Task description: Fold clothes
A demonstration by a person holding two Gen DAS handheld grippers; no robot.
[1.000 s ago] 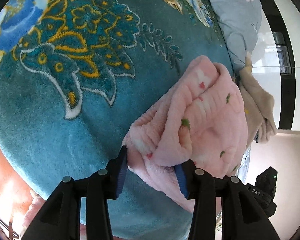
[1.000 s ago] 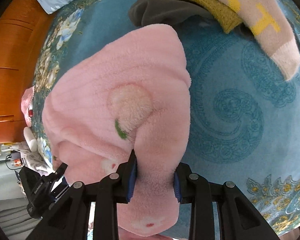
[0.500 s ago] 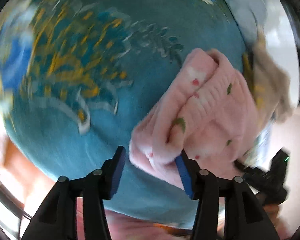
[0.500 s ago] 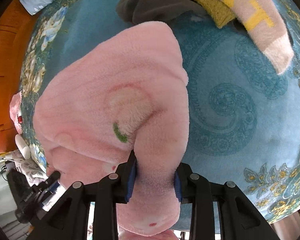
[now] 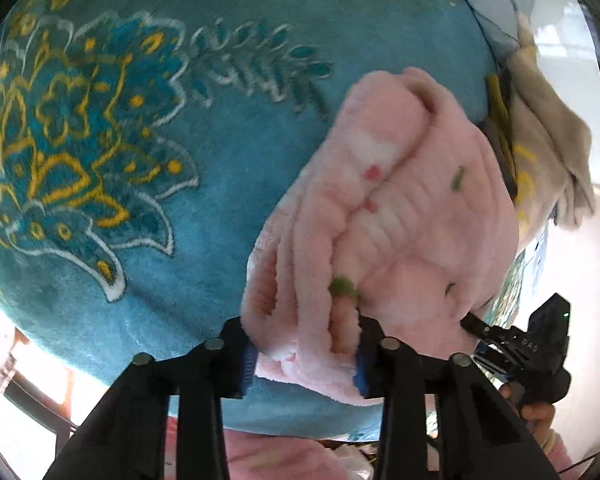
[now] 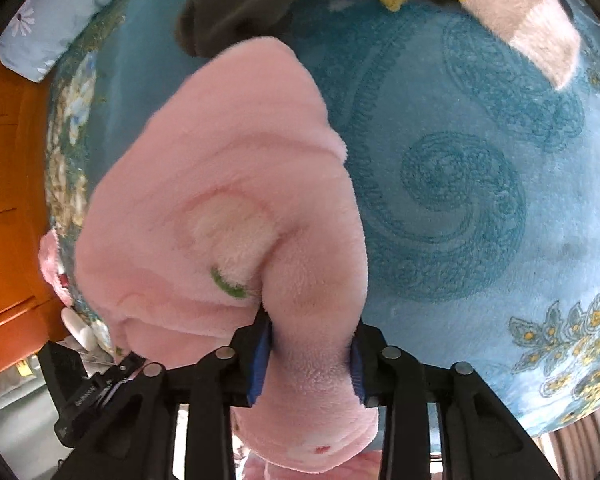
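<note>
A fluffy pink garment (image 5: 400, 216) with small red and green marks lies bunched on a teal patterned blanket (image 5: 204, 184). My left gripper (image 5: 302, 354) has its jaws around the garment's near edge, with folds of pink cloth between the blue pads. In the right wrist view my right gripper (image 6: 306, 364) is shut on a thick fold of the same pink garment (image 6: 220, 184), which hangs below the fingers. The right gripper also shows in the left wrist view (image 5: 536, 344), at the far side of the garment.
A beige and yellow garment (image 6: 500, 4) and a dark grey one (image 6: 244, 8) lie on the blanket (image 6: 460, 184) beyond the pink one. A pale blue flowered pillow (image 6: 56, 28) is at the far left. Orange wooden furniture (image 6: 4, 216) stands beside the bed.
My left gripper has moved forward onto the pink garment's edge and its jaws have narrowed on the cloth. My right gripper keeps its hold, and the garment has shifted slightly.
</note>
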